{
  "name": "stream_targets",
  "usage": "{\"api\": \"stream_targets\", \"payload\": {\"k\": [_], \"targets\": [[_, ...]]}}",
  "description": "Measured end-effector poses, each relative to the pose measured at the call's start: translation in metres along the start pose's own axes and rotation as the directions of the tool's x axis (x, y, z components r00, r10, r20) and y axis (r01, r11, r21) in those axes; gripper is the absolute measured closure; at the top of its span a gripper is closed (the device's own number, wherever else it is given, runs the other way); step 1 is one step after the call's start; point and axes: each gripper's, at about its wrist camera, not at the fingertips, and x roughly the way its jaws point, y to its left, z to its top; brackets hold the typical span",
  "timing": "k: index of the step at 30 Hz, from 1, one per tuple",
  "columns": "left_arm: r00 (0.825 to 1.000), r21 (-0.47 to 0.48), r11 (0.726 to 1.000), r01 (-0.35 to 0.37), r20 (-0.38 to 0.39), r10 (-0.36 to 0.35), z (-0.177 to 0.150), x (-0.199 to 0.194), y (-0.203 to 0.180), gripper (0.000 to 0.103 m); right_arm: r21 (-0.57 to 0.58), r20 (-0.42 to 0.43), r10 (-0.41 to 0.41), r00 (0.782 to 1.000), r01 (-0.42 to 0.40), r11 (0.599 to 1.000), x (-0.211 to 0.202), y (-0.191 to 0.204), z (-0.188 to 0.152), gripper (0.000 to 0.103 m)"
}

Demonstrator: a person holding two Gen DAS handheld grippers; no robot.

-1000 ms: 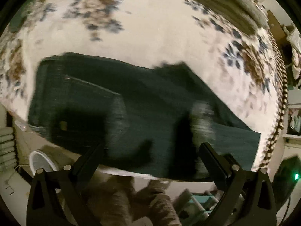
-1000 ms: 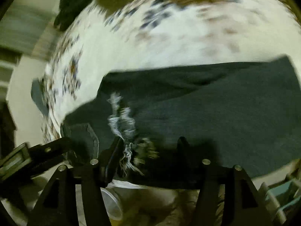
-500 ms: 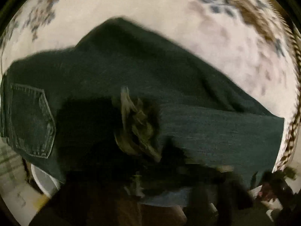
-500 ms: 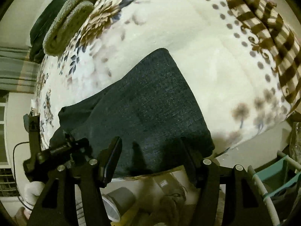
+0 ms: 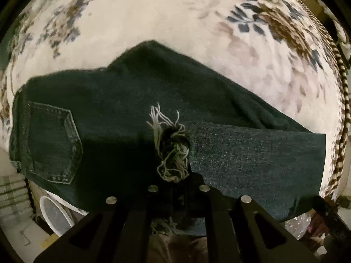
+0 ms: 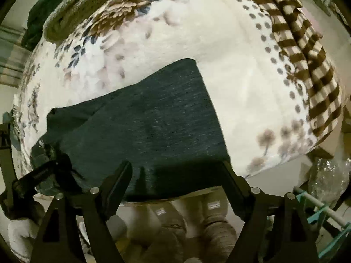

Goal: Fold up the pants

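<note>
Dark denim pants (image 5: 122, 118) lie on a floral blanket, a back pocket (image 5: 52, 144) at the left and the leg folded back from the right. My left gripper (image 5: 177, 186) is shut on the frayed leg hem (image 5: 173, 153), which bunches between its fingers over the pants' middle. In the right wrist view the folded leg (image 6: 153, 127) lies flat. My right gripper (image 6: 175, 179) is open and empty over its near edge. The left gripper (image 6: 43, 175) shows at the far left of that view, holding the cloth.
The cream floral blanket (image 5: 153, 11) covers the bed, with a brown checked border (image 6: 307, 54) at the right. Rolled towels (image 6: 74, 11) lie at the far end. A white bucket (image 5: 54, 217) and my slippered feet (image 6: 193, 225) are below the bed's near edge.
My left gripper has closed on the frayed hem and carried it over the pants' middle. My right gripper has swung to the folded end of the leg and stays open.
</note>
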Motion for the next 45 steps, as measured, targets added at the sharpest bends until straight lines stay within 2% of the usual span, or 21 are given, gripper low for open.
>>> {"api": "stream_targets", "payload": {"k": [4, 6, 8, 9, 10, 12, 14, 16, 17, 19, 22, 29, 31, 33, 35, 37, 38, 40, 41, 43, 45], "targets": [[0.999, -0.033, 0.999, 0.023, -0.033, -0.024, 0.004, 0.007, 0.011, 0.090, -0.014, 0.006, -0.021, 1.000, 0.021, 1.000, 0.000, 0.006, 0.002, 0.021], [0.999, -0.036, 0.999, 0.003, -0.032, -0.004, 0.005, 0.003, 0.015, 0.075, -0.022, 0.011, -0.026, 1.000, 0.026, 0.999, -0.001, 0.010, 0.003, 0.019], [0.999, -0.049, 0.998, 0.034, 0.010, -0.033, 0.003, -0.009, 0.024, 0.048, -0.028, 0.022, -0.027, 0.999, 0.028, 0.999, -0.003, 0.014, 0.004, 0.012], [0.999, -0.063, 0.997, 0.048, 0.024, -0.047, 0.002, -0.014, 0.030, 0.038, -0.027, 0.029, -0.021, 0.999, 0.022, 0.999, -0.004, 0.017, 0.004, 0.012], [0.997, -0.083, 0.994, 0.074, 0.039, -0.071, 0.001, -0.020, 0.038, 0.020, -0.027, 0.030, -0.017, 0.999, 0.018, 0.999, -0.004, 0.020, 0.005, 0.011], [0.993, -0.128, 0.986, 0.109, 0.065, -0.102, -0.002, -0.032, 0.056, 0.017, -0.034, 0.019, -0.010, 1.000, 0.010, 0.999, -0.005, 0.028, 0.005, 0.011], [0.985, -0.215, 0.965, 0.152, 0.116, -0.129, -0.009, -0.047, 0.086, 0.017, -0.050, 0.008, -0.004, 1.000, 0.004, 0.999, -0.006, 0.038, 0.004, 0.011], [0.970, -0.331, 0.918, 0.219, 0.180, -0.166, -0.019, -0.059, 0.123, 0.017, -0.079, 0.004, -0.002, 1.000, 0.002, 0.997, -0.008, 0.052, 0.004, 0.011], [0.962, -0.395, 0.886, 0.245, 0.216, -0.169, -0.031, -0.062, 0.142, 0.017, -0.096, 0.002, -0.001, 1.000, 0.002, 0.995, -0.009, 0.060, 0.004, 0.011], [0.939, -0.518, 0.796, 0.312, 0.299, -0.173, -0.046, -0.068, 0.178, 0.017, -0.132, -0.003, 0.006, 1.000, -0.006, 0.991, -0.008, 0.077, 0.004, 0.011], [0.908, -0.632, 0.673, 0.383, 0.390, -0.151, -0.066, -0.063, 0.231, 0.017, -0.170, -0.017, 0.001, 1.000, -0.003, 0.985, -0.002, 0.105, 0.008, 0.011], [0.896, -0.761, 0.488, 0.427, 0.430, -0.113, -0.087, -0.028, 0.290, 0.019, -0.242, -0.055, -0.011, 0.998, -0.003, 0.970, 0.023, 0.166, 0.015, 0.011], [0.884, -0.782, 0.421, 0.460, 0.446, -0.138, -0.092, -0.014, 0.308, 0.019, -0.268, -0.063, -0.024, 0.998, 0.007, 0.963, 0.030, 0.182, 0.015, 0.011], [0.867, -0.791, 0.357, 0.496, 0.469, -0.166, -0.094, 0.001, 0.323, 0.025, -0.293, -0.067, -0.043, 0.997, 0.021, 0.956, 0.036, 0.195, 0.014, 0.011], [0.857, -0.794, 0.324, 0.514, 0.486, -0.169, -0.093, 0.007, 0.331, 0.049, -0.318, -0.074, -0.061, 0.995, 0.035, 0.948, 0.043, 0.205, 0.013, 0.011], [0.853, -0.794, 0.314, 0.521, 0.496, -0.162, -0.093, 0.010, 0.335, 0.068, -0.344, -0.077, -0.086, 0.993, 0.054, 0.938, 0.051, 0.215, 0.010, 0.011], [0.850, -0.786, 0.328, 0.525, 0.502, -0.157, -0.092, 0.008, 0.333, 0.075, -0.349, -0.078, -0.092, 0.993, 0.059, 0.935, 0.053, 0.217, 0.009, 0.011], [0.856, -0.760, 0.410, 0.504, 0.503, -0.120, -0.094, -0.008, 0.325, 0.078, -0.363, -0.085, -0.105, 0.991, 0.067, 0.929, 0.059, 0.223, 0.005, 0.011], [0.851, -0.743, 0.441, 0.503, 0.514, -0.106, -0.096, -0.020, 0.319, 0.078, -0.366, -0.086, -0.110, 0.990, 0.071, 0.928, 0.061, 0.224, 0.004, 0.011], [0.849, -0.716, 0.498, 0.489, 0.521, -0.085, -0.101, -0.041, 0.309, 0.078, -0.371, -0.096, -0.116, 0.989, 0.072, 0.926, 0.066, 0.228, 0.001, 0.011], [0.845, -0.692, 0.538, 0.481, 0.530, -0.075, -0.099, -0.053, 0.299, 0.079, -0.373, -0.104, -0.120, 0.987, 0.073, 0.925, 0.070, 0.230, -0.003, 0.011]]}}
